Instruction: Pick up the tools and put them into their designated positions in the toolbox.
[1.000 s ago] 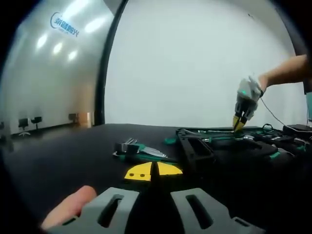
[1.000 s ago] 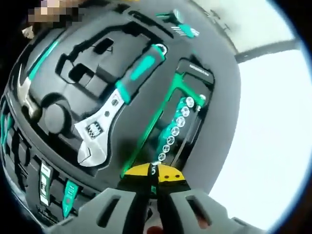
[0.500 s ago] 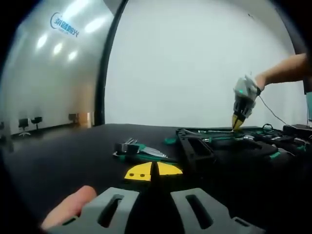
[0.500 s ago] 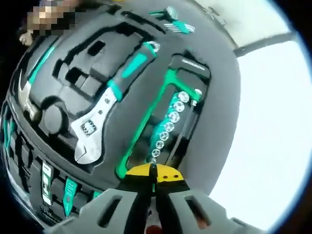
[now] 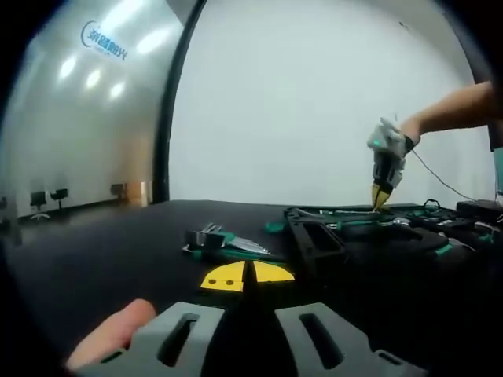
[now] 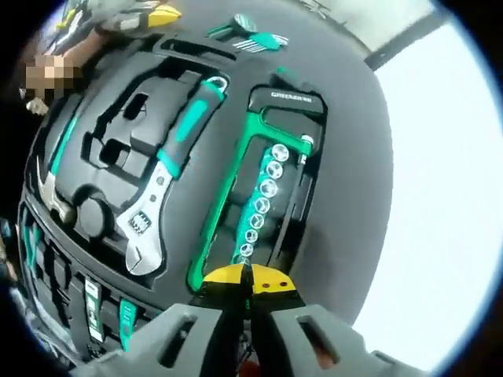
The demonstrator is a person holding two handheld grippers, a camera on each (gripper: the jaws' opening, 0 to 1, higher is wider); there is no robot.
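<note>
Right gripper view: right claw [image 6: 248, 281] jaws pressed together, yellow tips meeting, nothing held. Just beyond the tips lies the toolbox [image 6: 102, 149] on the black table [image 6: 346, 149]; the green hacksaw [image 6: 236, 196] sits in its slot with the socket row [image 6: 259, 208] inside the frame, adjustable wrench [image 6: 161, 196] beside it. Toolbox appears smaller and lower than 1.0 s ago: the camera has pulled back.

Left gripper view: left claw [image 5: 250, 276] closed, empty, low over the table, unchanged. Loose hex keys [image 5: 224, 239] lie beyond it. Further off, the right claw is above the toolbox, higher than before.
</note>
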